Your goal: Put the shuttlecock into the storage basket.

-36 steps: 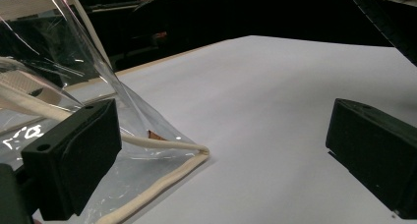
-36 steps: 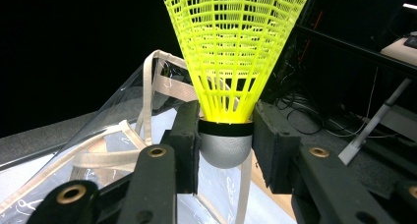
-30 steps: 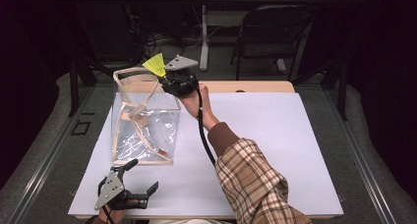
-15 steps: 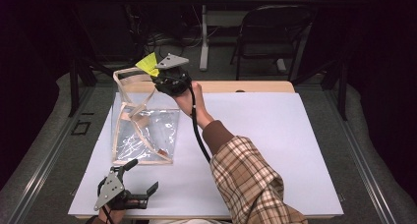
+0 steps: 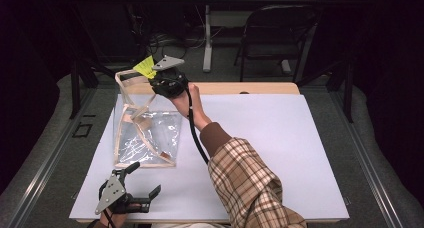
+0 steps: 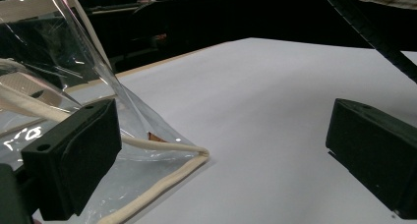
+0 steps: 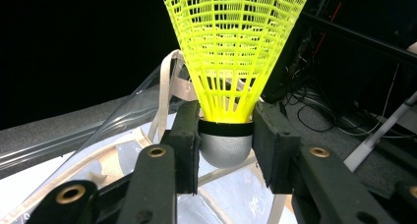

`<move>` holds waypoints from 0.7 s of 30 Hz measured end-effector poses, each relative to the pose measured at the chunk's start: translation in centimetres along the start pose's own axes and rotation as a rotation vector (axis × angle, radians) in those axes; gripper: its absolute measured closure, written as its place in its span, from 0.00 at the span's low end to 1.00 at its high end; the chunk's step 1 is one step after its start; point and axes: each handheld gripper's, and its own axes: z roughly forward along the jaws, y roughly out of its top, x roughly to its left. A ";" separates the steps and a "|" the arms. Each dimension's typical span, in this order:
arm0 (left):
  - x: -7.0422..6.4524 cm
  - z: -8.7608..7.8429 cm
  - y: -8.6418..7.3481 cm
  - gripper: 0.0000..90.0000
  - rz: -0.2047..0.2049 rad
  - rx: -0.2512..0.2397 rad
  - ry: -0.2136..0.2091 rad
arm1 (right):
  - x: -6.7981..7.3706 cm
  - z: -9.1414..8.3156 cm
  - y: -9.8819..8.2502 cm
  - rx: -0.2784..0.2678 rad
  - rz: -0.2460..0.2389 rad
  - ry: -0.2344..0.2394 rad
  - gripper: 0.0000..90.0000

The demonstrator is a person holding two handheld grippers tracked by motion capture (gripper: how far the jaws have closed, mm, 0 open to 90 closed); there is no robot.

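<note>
In the high view we see a white table (image 5: 280,153) with a clear plastic bag (image 5: 145,133) trimmed in cream piping standing at about nine o'clock from the table's middle, its top rim lifted open. At roughly eleven o'clock, over the far rim of that bag, the right gripper (image 5: 159,79) is held by a hand whose plaid sleeve (image 5: 250,183) stretches in from six o'clock. We find this tool clamped on a yellow shuttlecock (image 7: 231,52): in the right gripper view its two black jaws press either side of the grey rounded cork base, just under a black band, and the mesh skirt flares toward twelve o'clock. The shuttlecock sits above the bag's open mouth, with the piping and clear film showing right behind the jaws. The left gripper (image 5: 145,180) rests near the table's front edge at about seven o'clock, just beside the bag's near corner. In the left gripper view its jaws stand wide apart with nothing between them, and the bag's corner lies just beside the left-hand jaw.
</note>
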 end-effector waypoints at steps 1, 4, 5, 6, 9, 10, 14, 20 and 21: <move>0.0 0.0 0.0 0.00 0.000 0.000 0.000 | 0.0 0.0 0.0 0.000 0.000 0.000 0.71; 0.0 0.0 0.0 0.00 -0.001 0.000 -0.001 | -0.1 0.3 -0.1 0.011 0.008 0.001 0.71; 0.0 0.0 0.0 0.00 -0.001 0.000 -0.001 | -0.1 0.3 -0.1 0.011 0.008 0.001 0.71; 0.0 0.0 0.0 0.00 -0.002 0.001 -0.003 | -0.1 0.4 -0.1 0.012 0.010 0.001 0.71; 0.0 0.0 0.0 0.00 -0.002 0.000 -0.001 | -0.1 0.5 -0.2 0.012 0.010 0.001 0.71; 0.0 0.0 0.0 0.00 -0.001 0.001 -0.003 | -0.1 0.7 -0.2 0.017 0.009 0.003 0.71; 0.0 0.0 0.0 0.00 -0.001 0.000 -0.002 | -0.1 0.9 -0.1 0.022 0.012 0.005 0.71; 0.0 0.0 0.0 0.00 -0.003 -0.002 -0.005 | 0.0 1.5 -0.2 0.035 0.019 0.003 0.71; 0.0 0.0 0.0 0.00 -0.003 -0.003 -0.005 | 0.0 1.7 -0.2 0.042 0.021 0.004 0.71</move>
